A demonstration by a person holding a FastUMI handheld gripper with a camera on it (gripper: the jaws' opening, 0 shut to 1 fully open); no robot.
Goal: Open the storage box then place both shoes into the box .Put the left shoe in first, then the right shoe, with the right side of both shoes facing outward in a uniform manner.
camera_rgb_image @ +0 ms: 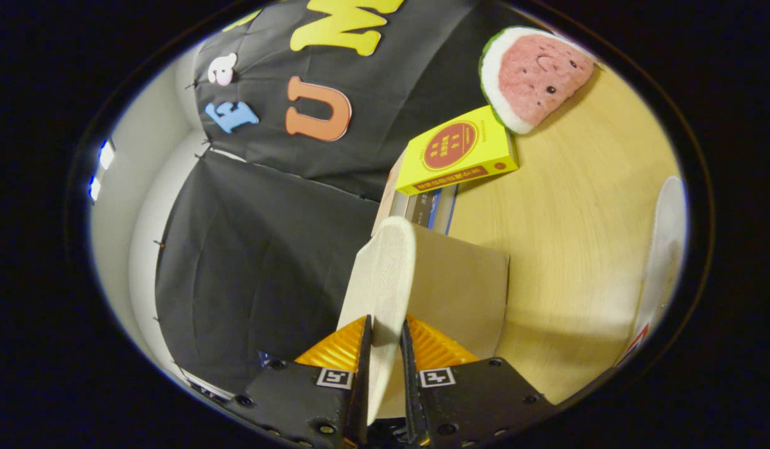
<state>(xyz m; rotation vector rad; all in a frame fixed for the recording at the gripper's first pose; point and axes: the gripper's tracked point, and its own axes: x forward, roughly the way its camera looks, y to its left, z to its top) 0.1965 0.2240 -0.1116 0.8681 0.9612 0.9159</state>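
the gripper (pixel 385 349) holds a pale cloth shoe (pixel 382 274) on its edge. the jaws are pressed on it from both sides, so the shoe is pinched between them and its long body reaches forward beyond the fingertips (pixel 342 344). the woven cloth of the shoe is turned toward the black booth wall (pixel 260 262), and the flat tan sole (pixel 463 287) is turned toward the worktop (pixel 572 206). the whole view is tilted, so the light wooden worktop stands at the sole side of the shoe and the black cloth at the other side.

just beyond the tip of the shoe there is a small pile of books (pixel 422 202) at the edge of the worktop, and on top of this pile lies a yellow book (pixel 457 153) with a red round mark on its cover. farther away, touching the corner of the yellow book, lies a soft toy in the shape of a watermelon slice (pixel 535 75), with pink middle, white band and green rind. at the far side of the worktop, well apart from the jaws, i see a pale curved thing (pixel 666 249), but i cannot tell what it is.
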